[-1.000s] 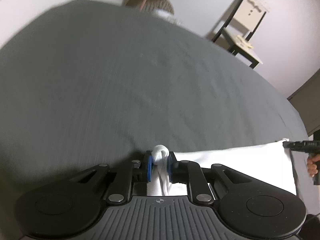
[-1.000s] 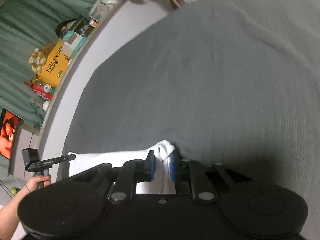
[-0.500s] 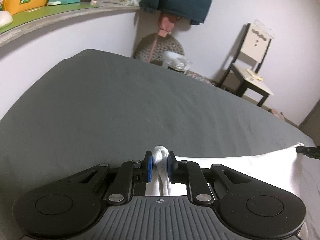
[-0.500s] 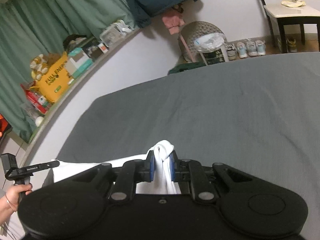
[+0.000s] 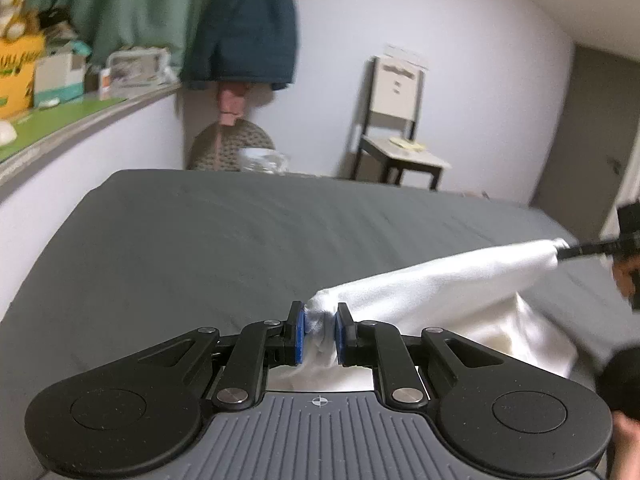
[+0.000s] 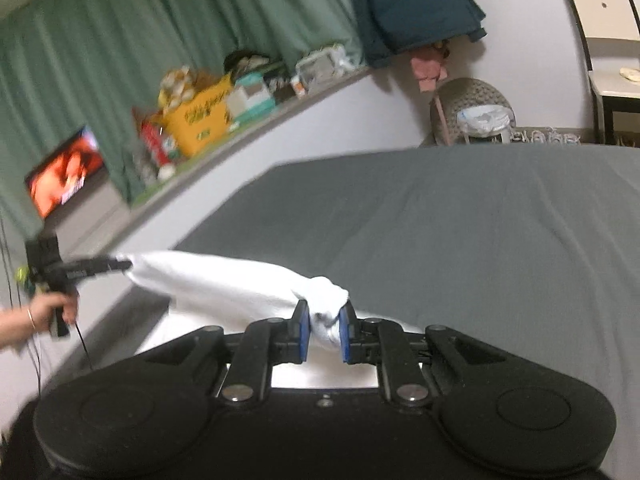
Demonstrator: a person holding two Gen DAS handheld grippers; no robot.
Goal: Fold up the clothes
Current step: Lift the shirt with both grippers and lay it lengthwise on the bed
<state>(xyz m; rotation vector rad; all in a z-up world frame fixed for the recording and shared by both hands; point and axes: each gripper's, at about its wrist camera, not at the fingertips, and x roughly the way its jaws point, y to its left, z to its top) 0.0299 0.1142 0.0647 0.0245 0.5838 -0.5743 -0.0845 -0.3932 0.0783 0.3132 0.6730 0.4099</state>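
A white garment (image 5: 452, 292) hangs stretched in the air between both grippers, above a dark grey bed (image 5: 224, 240). My left gripper (image 5: 319, 332) is shut on one bunched corner of the cloth. My right gripper (image 6: 324, 330) is shut on the other bunched corner, and the white garment (image 6: 224, 280) runs from it up to the left. In the left wrist view the right gripper's tip (image 5: 584, 249) shows at the far right, gripping the cloth's end. In the right wrist view the left gripper (image 6: 116, 266) shows at the left, held by a hand (image 6: 52, 308).
A ledge (image 6: 248, 128) with boxes and clutter runs along the bed's left side under green curtains. A chair (image 5: 400, 128), a woven basket (image 5: 232, 152) and a hanging dark blue jacket (image 5: 248, 28) stand past the bed's far end. The grey bed (image 6: 480, 240) spreads wide ahead.
Both grippers have risen and tilted up, lifting the white garment off the bed. The cloth's edge, flat on the bed before, now hangs taut in the air between them.
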